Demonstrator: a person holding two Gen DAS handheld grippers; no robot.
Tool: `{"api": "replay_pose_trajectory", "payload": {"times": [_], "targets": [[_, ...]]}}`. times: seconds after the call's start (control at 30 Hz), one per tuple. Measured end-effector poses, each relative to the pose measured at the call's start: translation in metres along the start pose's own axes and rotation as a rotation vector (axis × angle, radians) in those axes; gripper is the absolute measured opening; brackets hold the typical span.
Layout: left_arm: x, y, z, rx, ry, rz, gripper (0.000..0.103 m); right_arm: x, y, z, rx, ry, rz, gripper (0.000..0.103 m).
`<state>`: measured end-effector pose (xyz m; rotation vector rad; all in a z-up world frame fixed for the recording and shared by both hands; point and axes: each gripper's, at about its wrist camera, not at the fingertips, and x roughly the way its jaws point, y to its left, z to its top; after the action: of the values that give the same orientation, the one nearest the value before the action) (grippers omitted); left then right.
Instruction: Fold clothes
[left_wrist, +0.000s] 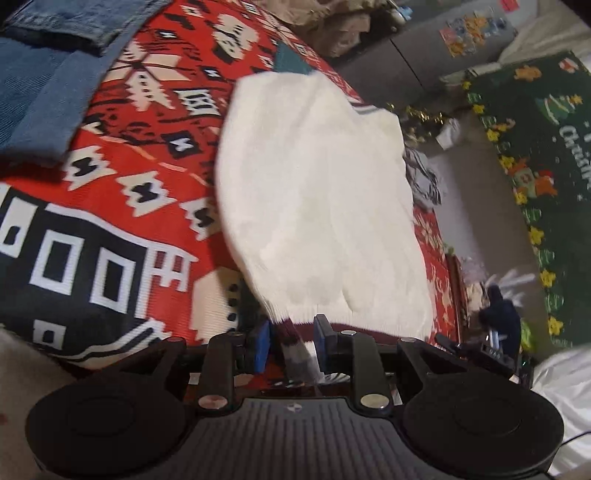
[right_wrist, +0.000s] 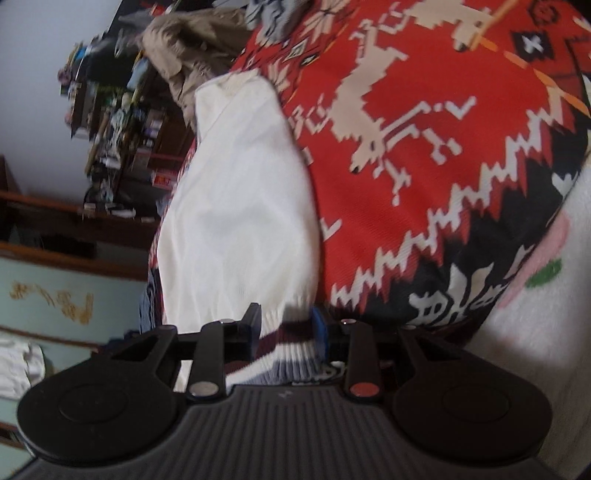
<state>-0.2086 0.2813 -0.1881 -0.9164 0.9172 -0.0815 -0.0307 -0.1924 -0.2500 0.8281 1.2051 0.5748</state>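
White knit sweater (left_wrist: 317, 199) lies on the red patterned blanket (left_wrist: 155, 155). Left gripper (left_wrist: 291, 345) and right gripper (right_wrist: 284, 338) each pinch its striped hem, jaws narrowly parted. Folded jeans (left_wrist: 40, 85) sit beyond the sweater; a green rug (left_wrist: 539, 177) reads partly "Christm".

A cream sweater (left_wrist: 317, 206) (hem striped maroon, white, grey) lies on a red, geometric-patterned blanket (left_wrist: 155, 173).

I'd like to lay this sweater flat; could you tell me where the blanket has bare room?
Bare red blanket lies between the white sweater and the folded jeans. Past the sweater's far end, a beige garment crowds the edge.
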Motion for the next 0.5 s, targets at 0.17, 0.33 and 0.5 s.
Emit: {"api": "replay_pose_trajectory", "payload": {"times": [0.17, 0.33, 0.5], "targets": [[0.000, 0.000, 0.002, -0.017, -0.010, -0.018, 0.023, 0.009, 0.000, 0.003, 0.006, -0.037, 0.034, 0.035], [0.005, -0.002, 0.000, -0.004, 0.039, -0.039, 0.023, 0.017, -0.008, 0.009, 0.014, -0.040, 0.123, 0.035], [0.011, -0.002, -0.002, -0.001, 0.069, -0.030, 0.023, 0.029, -0.001, 0.003, -0.044, 0.088, 0.114, 0.035]]}}
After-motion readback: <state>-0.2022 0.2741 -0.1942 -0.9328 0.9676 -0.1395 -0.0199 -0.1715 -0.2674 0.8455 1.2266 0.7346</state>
